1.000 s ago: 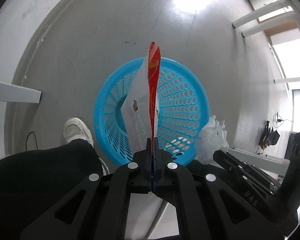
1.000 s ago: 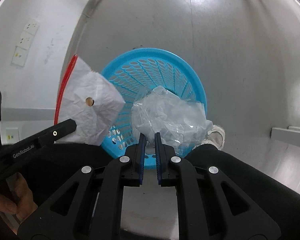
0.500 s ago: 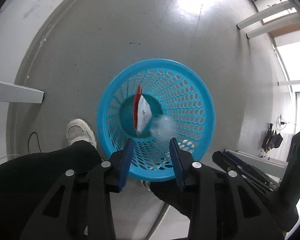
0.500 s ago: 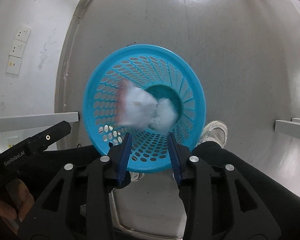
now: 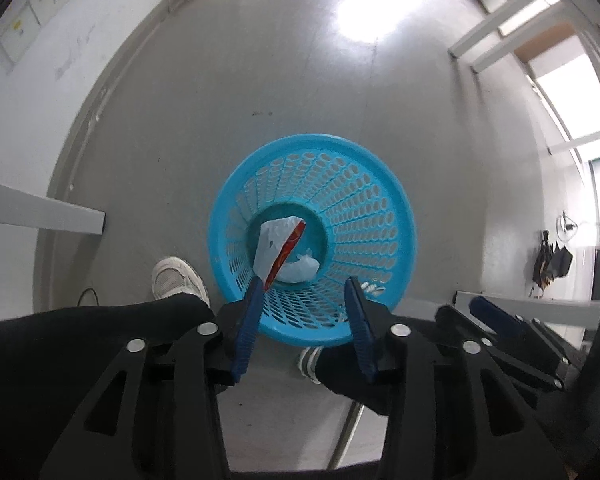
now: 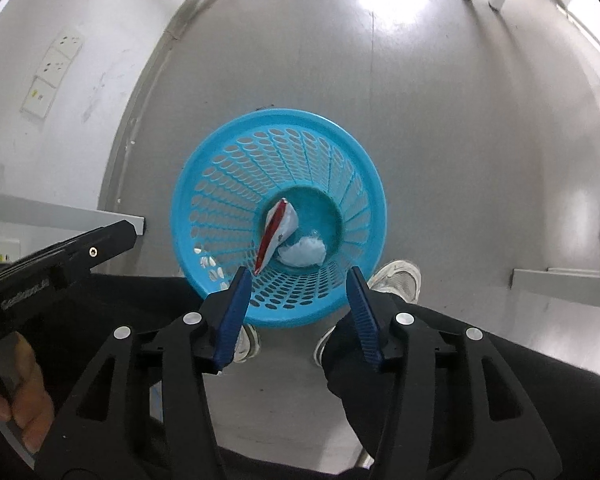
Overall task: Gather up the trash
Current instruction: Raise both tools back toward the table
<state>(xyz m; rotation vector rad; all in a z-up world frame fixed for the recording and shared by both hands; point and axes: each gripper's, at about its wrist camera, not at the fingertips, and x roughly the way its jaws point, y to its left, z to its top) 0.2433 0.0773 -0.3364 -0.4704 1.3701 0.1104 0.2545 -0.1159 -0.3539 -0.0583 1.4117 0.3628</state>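
So we're looking straight down at the floor through both wrist cams. The left gripper (image 5: 304,300) sits at the bottom centre of its frame with the blue pads spread apart, jaws opening, and nothing between them. Same deal with the right gripper (image 6: 298,292): jaws opening, pads apart, empty.

The blue basket (image 5: 380,216) stands on the grey floor (image 5: 260,60), right in the middle of both views, and we see into it from above. Both bits of trash are lying at the bottom of it. The red-and-white wrapper (image 5: 278,250) is propped on edge and slanted, with its lower end leaning against the perforated wall on the near side. The crumpled clear plastic (image 5: 302,268) sits just beside it, to the right in the frame, touching or nearly touching; we can't say which.

In the right wrist view we get the same layout: wrapper (image 6: 276,232) left of centre in the basket (image 6: 220,184), plastic wad (image 6: 304,252) to its lower right. The left gripper also pokes in from the left edge there (image 6: 112,240), with a hand (image 6: 16,400) wrapped round its handle in the lower left corner.

A white sneaker (image 5: 178,280) and black trouser legs sit below and beside the basket.
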